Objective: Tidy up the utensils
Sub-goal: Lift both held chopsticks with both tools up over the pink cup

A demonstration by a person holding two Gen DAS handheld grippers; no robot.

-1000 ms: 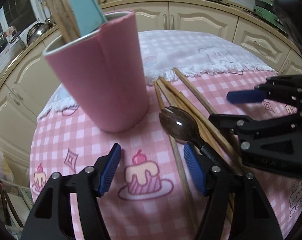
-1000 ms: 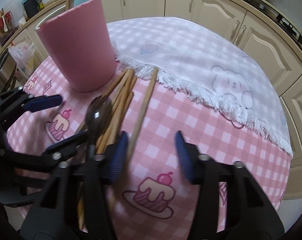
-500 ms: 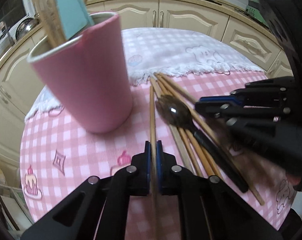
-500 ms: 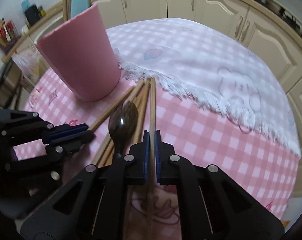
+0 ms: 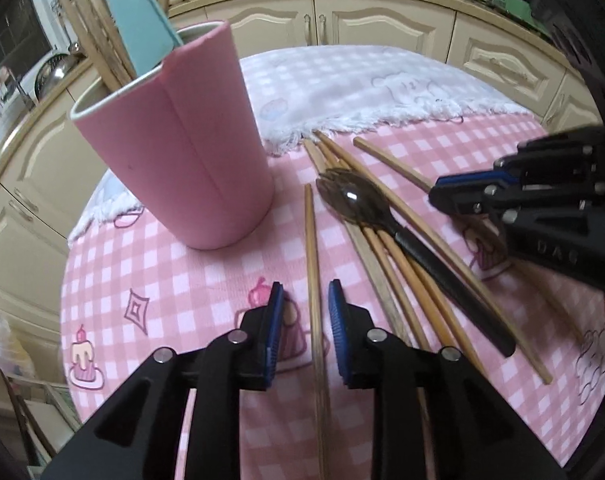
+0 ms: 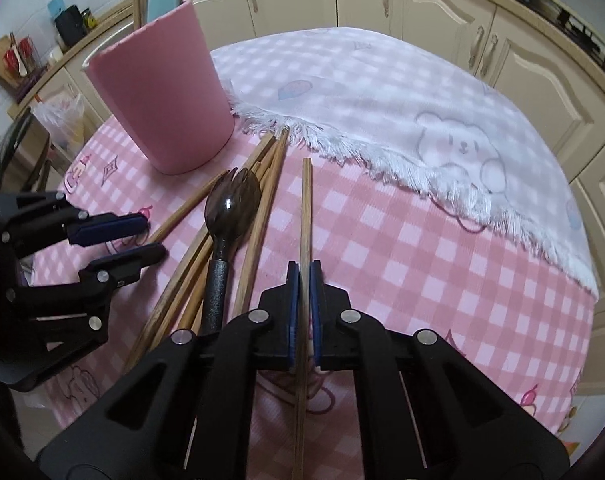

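A pink holder cup (image 5: 182,148) (image 6: 162,96) stands on the table with several wooden sticks and a teal handle (image 5: 136,28) in it. Several wooden chopsticks (image 5: 406,264) and a dark spork (image 5: 354,200) (image 6: 230,204) lie right of it. My left gripper (image 5: 305,308) is open, its blue pads either side of one chopstick (image 5: 312,248) lying on the cloth. It also shows in the right wrist view (image 6: 138,236). My right gripper (image 6: 304,280) is shut on a wooden chopstick (image 6: 305,208). It appears at the right of the left wrist view (image 5: 442,200).
The round table has a pink checked cloth (image 6: 422,280) with a white fringed cloth (image 6: 382,96) over its far half. Cream kitchen cabinets (image 5: 362,20) ring the table. A counter with bottles (image 6: 66,24) is at the far left.
My left gripper was shut on a chopstick half a second ago and has opened, and the stick now lies on the cloth. My right gripper stays shut on its chopstick.
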